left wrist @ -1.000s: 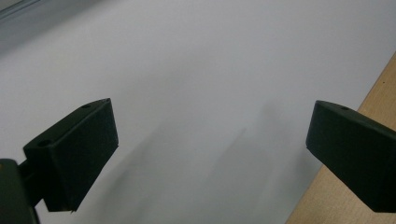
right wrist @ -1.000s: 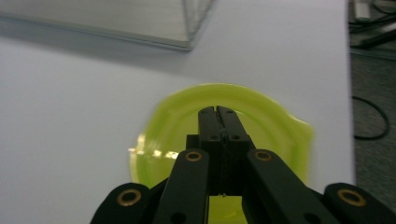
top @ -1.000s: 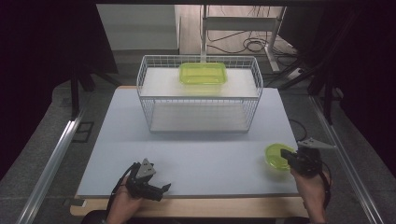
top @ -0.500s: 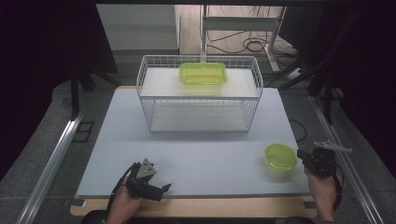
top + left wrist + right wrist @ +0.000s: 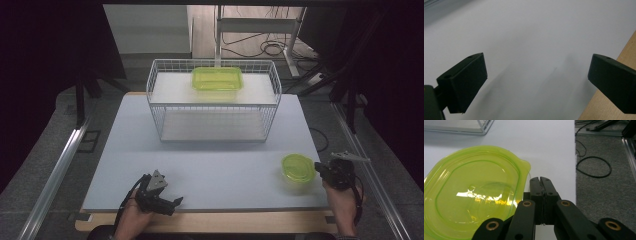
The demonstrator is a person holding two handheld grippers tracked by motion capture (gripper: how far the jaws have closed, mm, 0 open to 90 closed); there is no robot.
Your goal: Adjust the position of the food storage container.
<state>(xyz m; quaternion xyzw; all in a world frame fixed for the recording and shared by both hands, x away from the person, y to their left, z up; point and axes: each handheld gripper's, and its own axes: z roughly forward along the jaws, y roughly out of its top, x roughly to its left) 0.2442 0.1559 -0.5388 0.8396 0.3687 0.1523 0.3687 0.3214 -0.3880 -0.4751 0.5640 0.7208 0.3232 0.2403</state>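
A round green container (image 5: 298,167) with its lid on sits at the front right of the white table (image 5: 215,160). My right gripper (image 5: 319,168) lies just right of it. In the right gripper view the right gripper (image 5: 540,182) is shut with nothing between its jaws, and its tips sit beside the tab on the container's (image 5: 474,195) lid. My left gripper (image 5: 172,204) rests at the front left. In its own view the left gripper (image 5: 536,82) is open wide over bare table. A rectangular green container (image 5: 217,78) stands on top of the wire rack (image 5: 215,107).
The wire rack takes up the back middle of the table. A wooden front edge (image 5: 630,46) runs just beyond my left gripper. Right of the table the floor holds a metal rail (image 5: 372,180) and a looped cable (image 5: 594,167).
My right gripper has drawn back to the right, off the round container's edge, and now stands beside it. The container and my left gripper have stayed put.
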